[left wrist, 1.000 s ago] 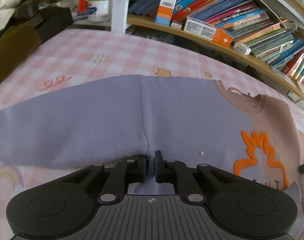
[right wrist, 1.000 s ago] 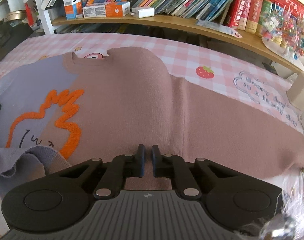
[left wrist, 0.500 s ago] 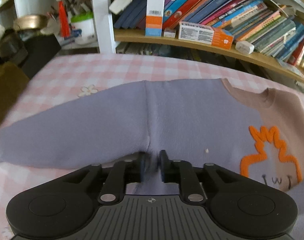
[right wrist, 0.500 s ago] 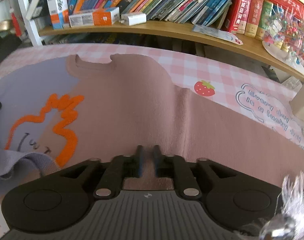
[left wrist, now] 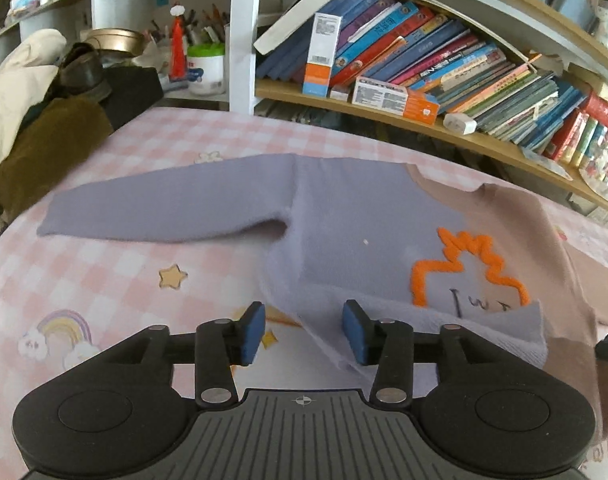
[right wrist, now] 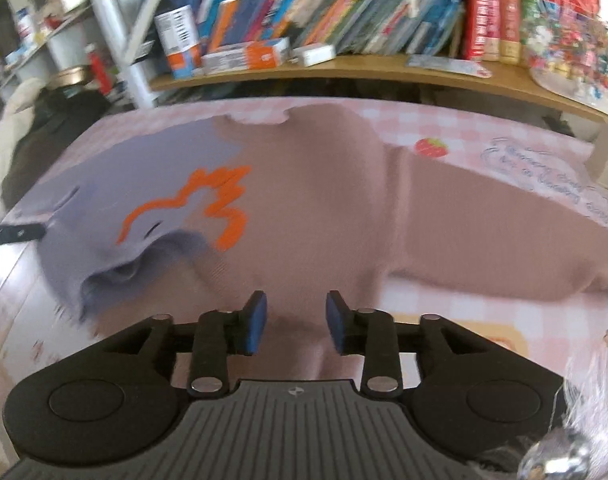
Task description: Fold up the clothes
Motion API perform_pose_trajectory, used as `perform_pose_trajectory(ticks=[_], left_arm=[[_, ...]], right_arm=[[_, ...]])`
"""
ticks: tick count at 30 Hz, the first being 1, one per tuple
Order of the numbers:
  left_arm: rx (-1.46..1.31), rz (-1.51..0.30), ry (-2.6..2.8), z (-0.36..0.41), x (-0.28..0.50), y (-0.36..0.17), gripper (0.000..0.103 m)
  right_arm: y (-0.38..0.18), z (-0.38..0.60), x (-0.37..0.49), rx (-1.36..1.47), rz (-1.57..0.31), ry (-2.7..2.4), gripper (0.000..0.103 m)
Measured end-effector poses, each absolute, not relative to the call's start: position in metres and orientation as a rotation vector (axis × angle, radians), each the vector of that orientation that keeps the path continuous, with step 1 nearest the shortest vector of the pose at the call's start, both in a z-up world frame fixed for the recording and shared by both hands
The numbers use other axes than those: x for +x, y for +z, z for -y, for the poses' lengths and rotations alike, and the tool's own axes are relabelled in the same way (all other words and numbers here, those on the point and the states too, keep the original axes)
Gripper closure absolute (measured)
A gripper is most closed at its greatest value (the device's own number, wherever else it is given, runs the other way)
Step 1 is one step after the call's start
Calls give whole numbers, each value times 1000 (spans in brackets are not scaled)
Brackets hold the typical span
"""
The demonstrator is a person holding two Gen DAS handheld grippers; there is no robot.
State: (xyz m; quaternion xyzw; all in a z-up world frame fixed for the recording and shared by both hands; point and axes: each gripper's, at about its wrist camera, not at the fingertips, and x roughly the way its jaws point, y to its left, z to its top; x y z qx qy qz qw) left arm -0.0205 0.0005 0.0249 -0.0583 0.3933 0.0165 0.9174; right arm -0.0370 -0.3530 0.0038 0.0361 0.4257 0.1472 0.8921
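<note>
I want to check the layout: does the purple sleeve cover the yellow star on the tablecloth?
No, the yellow star lies uncovered, apart from the purple sleeve.

The left gripper (left wrist: 303,332) hangs over the surface (left wrist: 104,280), which has a pink checked cloth with a star and a rainbow printed on it. Its jaws are opening, and the blue pads (left wrist: 252,334) do not press on anything; the lavender hem of the sweater (left wrist: 343,216) lies below the gap between them. The sweater is spread flat, lavender on one half and brownish pink on the other, with an orange outline (left wrist: 463,264) on the chest. One lavender sleeve (left wrist: 164,216) stretches to the left. Behind stands a bookshelf (left wrist: 423,80) full of leaning books.
</note>
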Motion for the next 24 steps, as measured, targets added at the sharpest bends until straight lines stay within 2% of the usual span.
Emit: perform_pose_trajectory(ticks=[4,13,24], left_arm=[[-112,-797,26,12,-34,30,54],[-88,-783,19,39,-50,38,54],[-27,-867,-98,84,-55,27,53]], right_arm=[[2,345,-49,54,-896,370,58],[3,344,-62,41,-890,448,56],[-1,345,-68,24,-906,500,56]])
